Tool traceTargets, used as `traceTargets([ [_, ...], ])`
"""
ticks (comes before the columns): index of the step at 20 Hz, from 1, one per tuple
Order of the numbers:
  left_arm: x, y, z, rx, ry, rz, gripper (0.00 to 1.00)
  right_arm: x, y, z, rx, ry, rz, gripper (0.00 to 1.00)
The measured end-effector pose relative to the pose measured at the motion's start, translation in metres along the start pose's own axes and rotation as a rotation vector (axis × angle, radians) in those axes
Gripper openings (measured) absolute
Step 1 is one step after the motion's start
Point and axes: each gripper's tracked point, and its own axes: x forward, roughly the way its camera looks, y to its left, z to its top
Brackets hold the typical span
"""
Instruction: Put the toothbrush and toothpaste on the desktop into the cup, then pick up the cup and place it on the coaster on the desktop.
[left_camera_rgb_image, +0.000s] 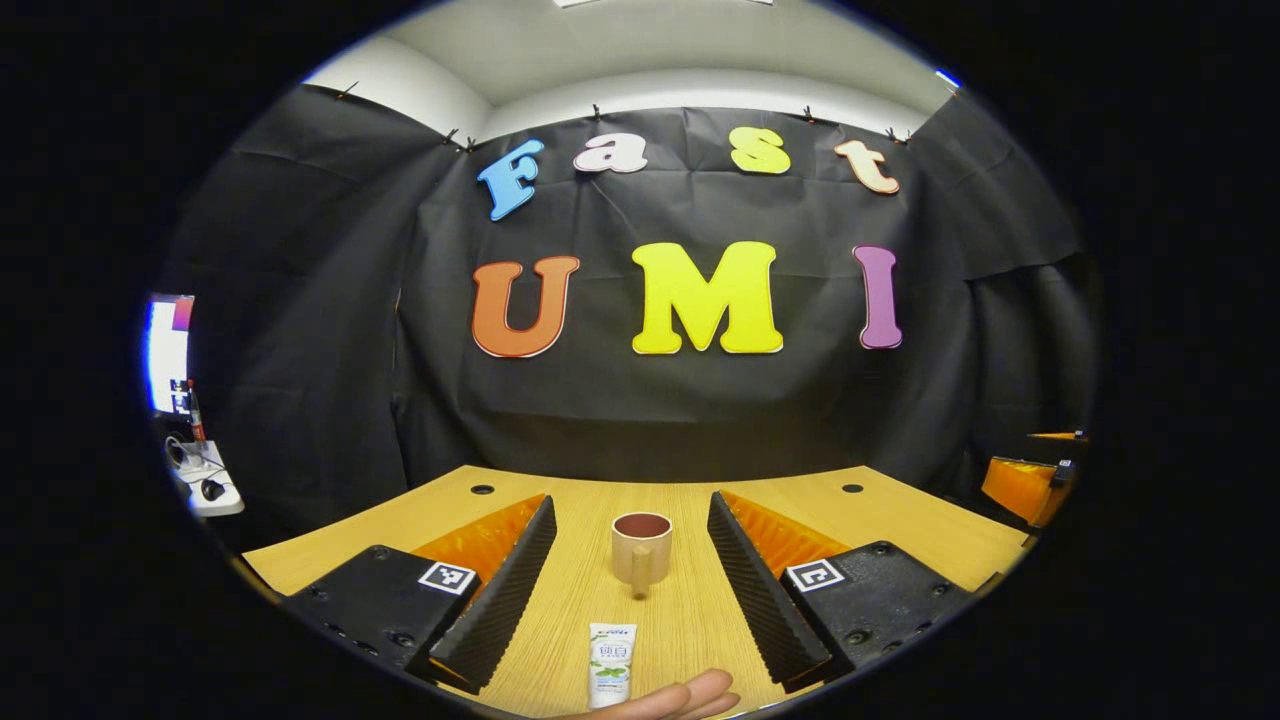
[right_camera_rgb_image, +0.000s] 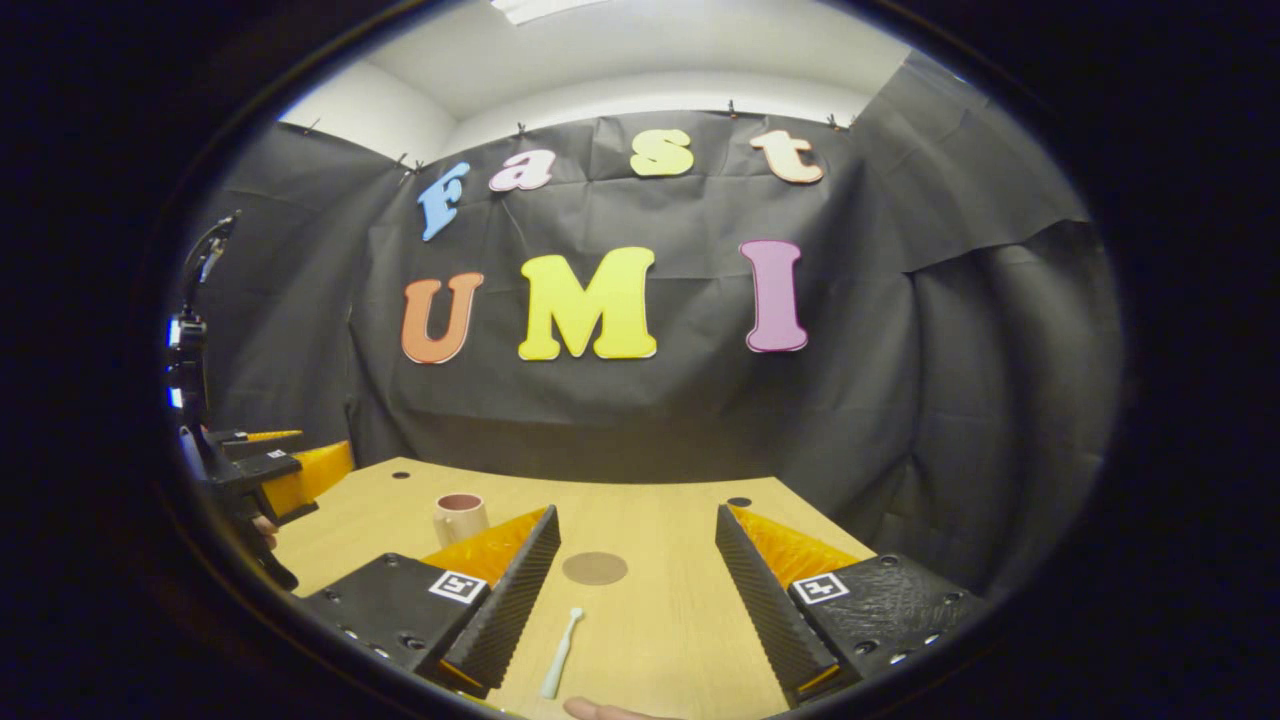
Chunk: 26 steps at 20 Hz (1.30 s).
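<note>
The toothpaste tube (left_camera_rgb_image: 611, 664) lay flat on the wooden desk (left_camera_rgb_image: 900, 535), near the lower edge of the left gripper view, and straight beyond it stood the cup (left_camera_rgb_image: 640, 549), upright with its handle turned toward the camera. Both sat on the line between the fingers of the left claw (left_camera_rgb_image: 632, 590), whose jaws stood wide apart with nothing between them, as if that claw had been lined up so the tube and the cup fell along one path. Fingertips of a bare hand (left_camera_rgb_image: 668, 702) showed at the near edge, just right of the tube's lower end. In the right gripper view the white toothbrush (right_camera_rgb_image: 560, 655) lay on the desk between the fingers of the right claw (right_camera_rgb_image: 635, 600), also spread open and empty, and slightly beyond it lay the round brown coaster (right_camera_rgb_image: 594, 568), bare on top. The cup appeared there farther left, well apart from the coaster, with the other claw and the hand holding it at the left edge. Each claw thus faced the item lying nearest it. Toothpaste and toothbrush were both outside the cup and the cup was off the coaster, so by the look of things the filling and the move to the coaster remained to be done.
</note>
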Motion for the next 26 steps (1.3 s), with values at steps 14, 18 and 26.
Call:
traceTargets([
  [14,0.001,0.006,-0.008,0.002,0.008,0.004,0.96,0.004,0.009,-0.018,-0.019,0.025,0.017,0.95],
  [18,0.008,0.009,-0.037,0.027,0.094,-0.009,0.96,0.006,0.007,-0.032,-0.016,0.043,0.020,0.95],
  [26,0.001,0.008,-0.161,-0.094,0.522,-0.040,0.98,0.016,0.006,-0.056,-0.023,0.102,0.020,0.96],
])
